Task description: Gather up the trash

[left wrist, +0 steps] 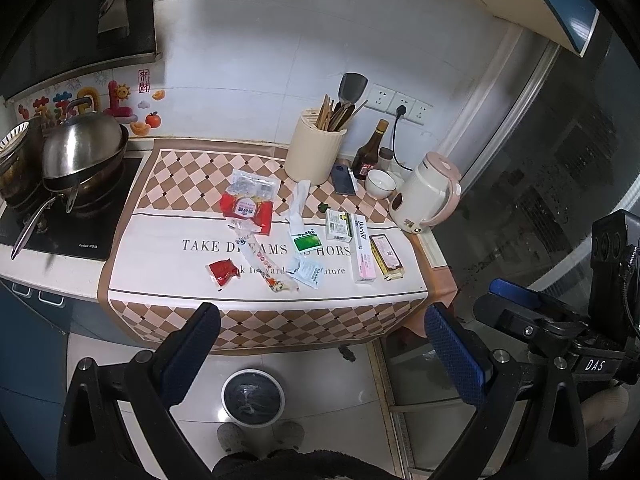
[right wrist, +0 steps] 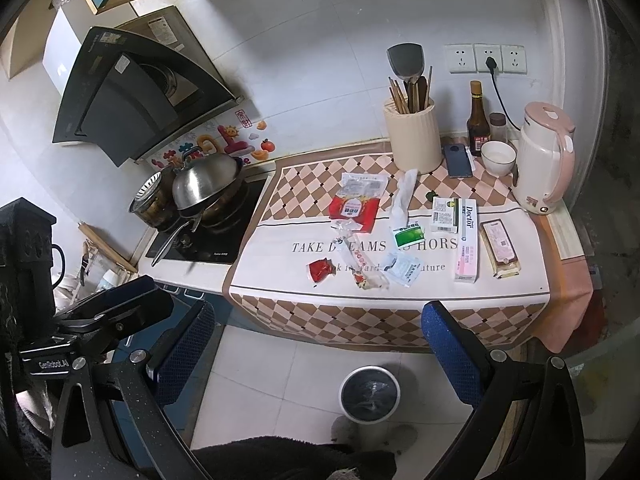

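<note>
Both the left gripper [left wrist: 320, 344] and right gripper [right wrist: 324, 344] hang wide apart and empty before the counter. Wrappers, among them a red packet [right wrist: 321, 270], lie scattered on the checked cloth [right wrist: 360, 312]; the bin [right wrist: 369, 394] stands on the floor below.

Shiny metal wok lid [left wrist: 82, 144], glossy wrappers [left wrist: 247, 209]

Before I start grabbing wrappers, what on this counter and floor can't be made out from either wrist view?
- Trash bin interior: dark liner, contents unreadable in both views.
- Small dark green object beside the medicine box: too small to identify.
- Fine print on the crumpled wrappers: too small and blurred.
- Pot contents: hidden behind the steel lid.
- Left view's right edge: blocked by the right gripper.
</note>
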The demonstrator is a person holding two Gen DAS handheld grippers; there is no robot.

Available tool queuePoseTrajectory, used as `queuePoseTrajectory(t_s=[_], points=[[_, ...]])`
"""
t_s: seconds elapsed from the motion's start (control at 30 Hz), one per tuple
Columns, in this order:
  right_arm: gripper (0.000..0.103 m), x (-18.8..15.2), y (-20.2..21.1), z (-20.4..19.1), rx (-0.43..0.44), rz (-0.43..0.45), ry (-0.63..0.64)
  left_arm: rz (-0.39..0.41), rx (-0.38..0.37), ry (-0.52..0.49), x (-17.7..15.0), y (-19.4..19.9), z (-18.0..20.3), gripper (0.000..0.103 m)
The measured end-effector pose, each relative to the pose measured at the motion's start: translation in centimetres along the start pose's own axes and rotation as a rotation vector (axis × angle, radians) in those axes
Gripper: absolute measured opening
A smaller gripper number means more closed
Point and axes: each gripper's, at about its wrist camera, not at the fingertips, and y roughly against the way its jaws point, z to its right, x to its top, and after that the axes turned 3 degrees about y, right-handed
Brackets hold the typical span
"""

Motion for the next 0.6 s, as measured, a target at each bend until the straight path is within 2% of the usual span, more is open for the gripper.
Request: queuePoseTrajectory(t_s=[0.6], points=[[0.103, 0.24, -0.12, -0.25, 0.008, -0.005, 0.004, 0.001, -0.008, 0.003, 0.14, 0.1, -0.01, 0.103]])
